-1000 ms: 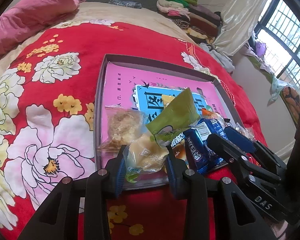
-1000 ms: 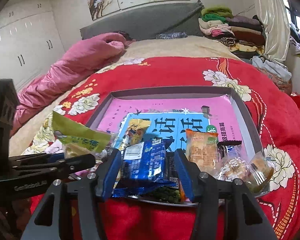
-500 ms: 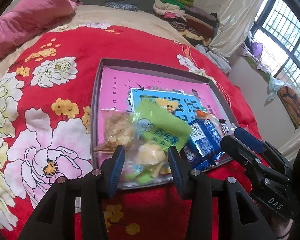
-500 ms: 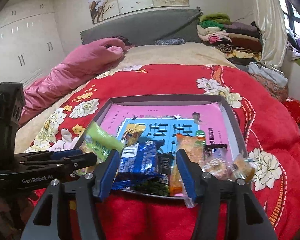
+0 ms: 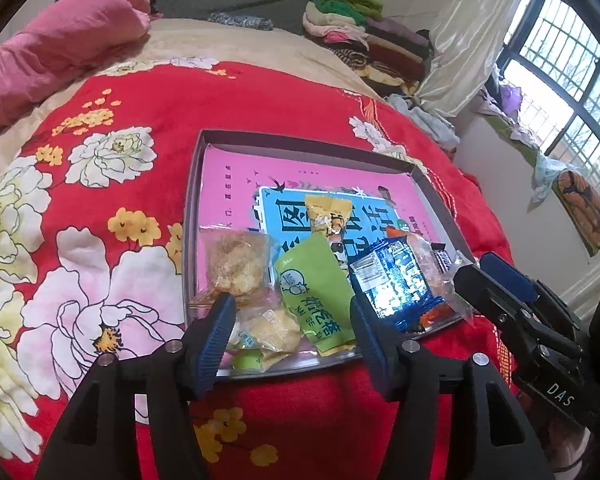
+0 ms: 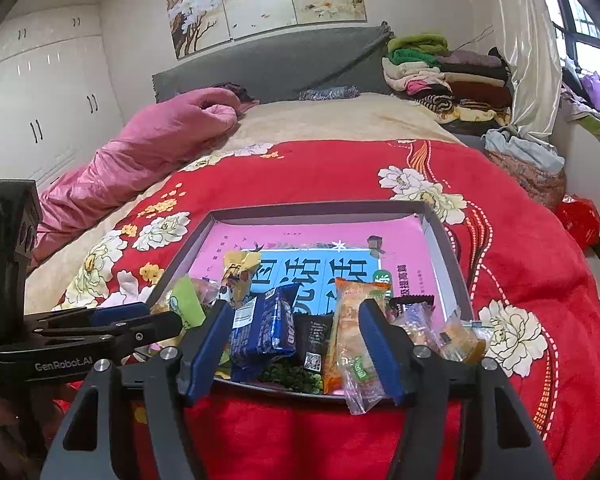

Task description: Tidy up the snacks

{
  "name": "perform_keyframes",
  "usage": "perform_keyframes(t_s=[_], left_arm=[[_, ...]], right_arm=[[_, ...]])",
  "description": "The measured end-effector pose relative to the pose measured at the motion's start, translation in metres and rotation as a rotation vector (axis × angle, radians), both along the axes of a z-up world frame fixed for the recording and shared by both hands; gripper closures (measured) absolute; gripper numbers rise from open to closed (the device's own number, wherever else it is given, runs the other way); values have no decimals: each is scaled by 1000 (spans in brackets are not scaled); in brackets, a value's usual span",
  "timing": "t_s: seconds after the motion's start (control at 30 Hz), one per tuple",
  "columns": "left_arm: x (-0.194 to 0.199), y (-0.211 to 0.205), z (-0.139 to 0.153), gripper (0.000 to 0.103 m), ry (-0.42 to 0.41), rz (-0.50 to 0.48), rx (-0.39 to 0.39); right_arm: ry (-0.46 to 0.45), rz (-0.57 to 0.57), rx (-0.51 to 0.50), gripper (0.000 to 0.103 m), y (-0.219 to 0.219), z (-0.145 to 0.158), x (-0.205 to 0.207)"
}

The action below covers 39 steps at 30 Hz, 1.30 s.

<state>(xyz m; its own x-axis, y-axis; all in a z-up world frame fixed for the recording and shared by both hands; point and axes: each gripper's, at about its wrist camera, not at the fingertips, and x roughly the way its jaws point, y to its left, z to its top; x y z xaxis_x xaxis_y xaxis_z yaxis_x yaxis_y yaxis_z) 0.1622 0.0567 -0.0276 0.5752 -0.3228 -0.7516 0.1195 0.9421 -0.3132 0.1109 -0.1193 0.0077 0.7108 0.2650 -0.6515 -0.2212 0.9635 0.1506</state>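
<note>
A shallow grey tray (image 5: 194, 184) lies on a red flowered blanket (image 5: 100, 184), and every snack sits along its near edge. In the left wrist view the green packet (image 5: 316, 296) lies flat at the middle of that edge, its long axis running from the tray's near rim toward its far wall, with its narrower end pointing away and slightly left. To its left a clear-wrapped pastry (image 5: 234, 266) lies just beside it, and a yellow-filled clear packet (image 5: 268, 328) sits against the near rim. To its right a blue biscuit pack (image 5: 396, 284) lies tilted, and a small yellow packet (image 5: 328, 212) lies farther into the tray, its length also running front to back. The left gripper (image 5: 292, 338) hangs over the tray's near rim, jaws spread wide and grasping nothing. The right gripper (image 6: 294, 350) is likewise spread and empty over the near rim, with the blue biscuit pack (image 6: 266, 326) and an orange cracker packet (image 6: 352, 328) lying between its fingers.
</note>
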Motion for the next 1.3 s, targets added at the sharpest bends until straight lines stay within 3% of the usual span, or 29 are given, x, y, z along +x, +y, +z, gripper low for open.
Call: perform_keyframes(t_s=[0.23, 0.4, 0.97, 1.3], left_arm=[[-3, 2, 8, 28, -27, 21, 8], [-7, 6, 16, 25, -55, 46, 15], [-33, -9, 32, 24, -98, 53, 28], [-72, -40, 33, 24, -50, 27, 38]], right_arm=[[-32, -20, -5, 30, -5, 5, -3], [-46, -35, -1, 27, -11, 9, -5], [-69, -44, -35, 12, -32, 24, -29], [-30, -36, -38, 9, -56, 31, -70]])
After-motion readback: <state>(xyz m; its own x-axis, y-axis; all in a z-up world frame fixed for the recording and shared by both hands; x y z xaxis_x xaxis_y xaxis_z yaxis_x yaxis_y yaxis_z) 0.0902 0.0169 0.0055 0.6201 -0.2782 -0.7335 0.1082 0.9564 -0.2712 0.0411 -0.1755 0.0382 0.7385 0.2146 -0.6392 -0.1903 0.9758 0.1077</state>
